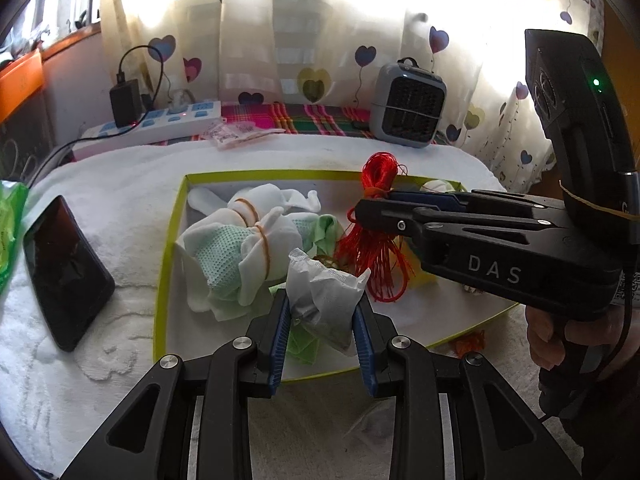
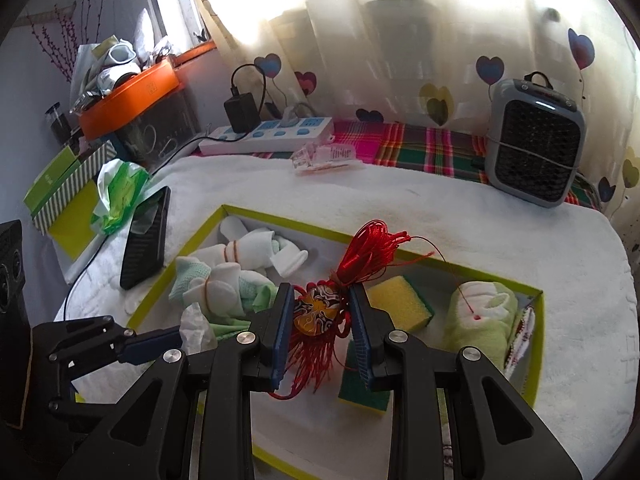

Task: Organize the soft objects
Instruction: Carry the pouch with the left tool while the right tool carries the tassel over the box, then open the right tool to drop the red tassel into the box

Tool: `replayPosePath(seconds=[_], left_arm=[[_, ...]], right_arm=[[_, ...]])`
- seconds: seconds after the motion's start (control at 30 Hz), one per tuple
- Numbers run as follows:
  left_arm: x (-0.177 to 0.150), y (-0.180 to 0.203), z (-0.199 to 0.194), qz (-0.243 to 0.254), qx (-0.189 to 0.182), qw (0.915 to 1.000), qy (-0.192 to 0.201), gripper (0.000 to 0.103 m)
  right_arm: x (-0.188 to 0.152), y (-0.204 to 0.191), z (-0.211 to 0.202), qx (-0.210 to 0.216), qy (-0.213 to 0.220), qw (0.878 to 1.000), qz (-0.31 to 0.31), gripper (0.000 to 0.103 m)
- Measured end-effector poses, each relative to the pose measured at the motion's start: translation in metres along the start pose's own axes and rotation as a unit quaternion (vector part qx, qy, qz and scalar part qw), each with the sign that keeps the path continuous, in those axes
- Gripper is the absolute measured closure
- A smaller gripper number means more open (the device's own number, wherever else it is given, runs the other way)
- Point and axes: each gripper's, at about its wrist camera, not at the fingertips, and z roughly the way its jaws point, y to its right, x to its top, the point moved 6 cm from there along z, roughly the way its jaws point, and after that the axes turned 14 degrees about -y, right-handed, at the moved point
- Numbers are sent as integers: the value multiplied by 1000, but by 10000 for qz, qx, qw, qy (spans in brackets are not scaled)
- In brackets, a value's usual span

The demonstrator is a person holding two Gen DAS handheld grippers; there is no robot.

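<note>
Surface: white fluffy towel (image 2: 400, 208) under one green-rimmed shallow box (image 2: 440, 262)
Left gripper (image 1: 322, 316): fingers pinch one white paper sachet (image 1: 324, 296)
Right gripper (image 2: 320, 320): fingers clamp one red tasselled mask charm (image 2: 318, 310)
Sponges: two yellow-green sponges (image 2: 400, 300), three o'clock

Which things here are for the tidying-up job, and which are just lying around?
For the job: white sachet in left hand-held gripper, red tassel charm in right hand-held gripper, sock bundles, green-edged box.

Lying about: phone, power strip, heater.

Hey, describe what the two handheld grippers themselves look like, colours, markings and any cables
Both are matte black plastic with silver screw heads and ribbed blue pads inside each finger. The left gripper shows triangular cut-outs in its arms. The right gripper carries white letters DAS, a black camera block with a green light, a yellow rubber band and a black cable by its pistol handle.
</note>
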Motion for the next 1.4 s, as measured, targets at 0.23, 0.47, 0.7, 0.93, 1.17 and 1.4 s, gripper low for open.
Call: replayPosePath(seconds=[0.23, 0.47, 0.7, 0.93, 1.17, 1.4], left_arm=[[-1, -1, 6, -7, -5, 10000, -57, 75], [-2, -1, 8, -33, 15, 9999, -96, 73], [-2, -2, 9, -36, 25, 9999, -102, 72], [-2, -2, 9, -44, 34, 9999, -99, 69], [-3, -3, 9, -67, 100, 9999, -106, 60], [-3, -4, 7, -116, 133, 9998, -80, 53]], right_arm=[[-3, 4, 14, -88, -171, 9998, -30, 74], [-4, 5, 16, -150, -179, 9997, -34, 73], [-4, 3, 18, -210, -169, 9996, -60, 73], [-4, 4, 18, -292, -155, 9994, -60, 71], [-5, 3, 16, -320, -133, 9994, -53, 60], [-6, 3, 13, -315, -70, 9995, -10, 54]])
